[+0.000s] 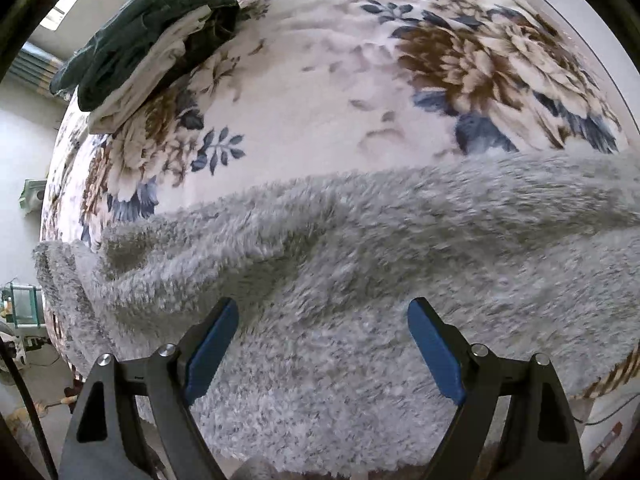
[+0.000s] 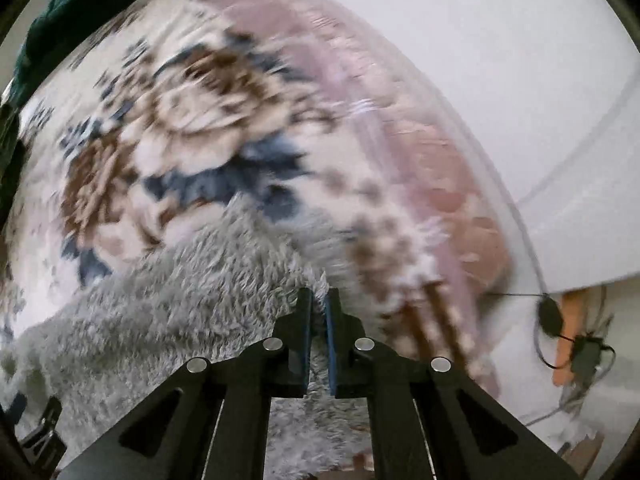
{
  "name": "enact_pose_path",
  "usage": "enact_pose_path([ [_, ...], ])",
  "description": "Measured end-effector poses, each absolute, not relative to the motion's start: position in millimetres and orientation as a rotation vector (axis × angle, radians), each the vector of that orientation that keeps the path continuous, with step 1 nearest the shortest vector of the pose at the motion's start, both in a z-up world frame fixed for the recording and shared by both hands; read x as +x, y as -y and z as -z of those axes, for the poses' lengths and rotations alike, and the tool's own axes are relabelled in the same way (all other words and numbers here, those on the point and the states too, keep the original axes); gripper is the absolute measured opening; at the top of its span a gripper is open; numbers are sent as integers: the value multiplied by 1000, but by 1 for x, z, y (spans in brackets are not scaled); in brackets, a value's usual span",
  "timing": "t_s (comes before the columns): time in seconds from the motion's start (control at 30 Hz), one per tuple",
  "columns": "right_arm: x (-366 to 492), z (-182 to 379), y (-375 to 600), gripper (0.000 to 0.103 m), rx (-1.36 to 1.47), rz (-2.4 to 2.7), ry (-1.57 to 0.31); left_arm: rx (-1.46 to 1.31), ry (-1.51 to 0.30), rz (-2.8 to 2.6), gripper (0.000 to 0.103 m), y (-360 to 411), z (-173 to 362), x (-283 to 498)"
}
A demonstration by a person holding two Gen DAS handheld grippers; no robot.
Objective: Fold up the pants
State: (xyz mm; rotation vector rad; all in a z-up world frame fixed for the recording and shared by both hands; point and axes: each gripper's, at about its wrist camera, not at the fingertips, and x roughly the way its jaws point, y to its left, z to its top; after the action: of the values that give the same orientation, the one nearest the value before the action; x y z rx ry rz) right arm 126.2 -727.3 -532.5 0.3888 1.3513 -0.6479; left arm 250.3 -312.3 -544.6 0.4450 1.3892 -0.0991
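Jaws wide on left gripper point(image 1: 323, 310) above grey fleece pants point(image 1: 360, 280); right gripper point(image 2: 319, 300) pinching them

Floral blanket point(image 1: 340, 92) is covering the bed; dark green clothing point(image 1: 160, 20) with a white garment point(image 1: 148, 76) is lying at its far left corner.

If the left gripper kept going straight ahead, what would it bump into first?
Probably the fluffy grey pants. The left gripper is open and they fill the space ahead of it. The flowery blanket lies farther on.
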Motion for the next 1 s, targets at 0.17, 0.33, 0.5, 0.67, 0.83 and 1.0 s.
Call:
enact_pose_path([
  [0.17,125,562,771,1,535,645,-1423,438,-1412,103,86,308,548,244],
  [0.33,114,550,789,29,723,598,-1373,398,-1431,109,86,302,548,242],
  [0.5,95,544,775,41,775,516,-1368,370,-1438,114,86,296,546,242],
  [0.67,114,577,742,5,556,519,-1522,371,-1434,114,86,297,546,243],
  [0.83,91,525,742,4,527,688,-1347,372,-1421,121,86,296,543,244],
  [1.0,80,567,759,6,661,631,-1542,348,-1439,119,86,295,545,246],
])
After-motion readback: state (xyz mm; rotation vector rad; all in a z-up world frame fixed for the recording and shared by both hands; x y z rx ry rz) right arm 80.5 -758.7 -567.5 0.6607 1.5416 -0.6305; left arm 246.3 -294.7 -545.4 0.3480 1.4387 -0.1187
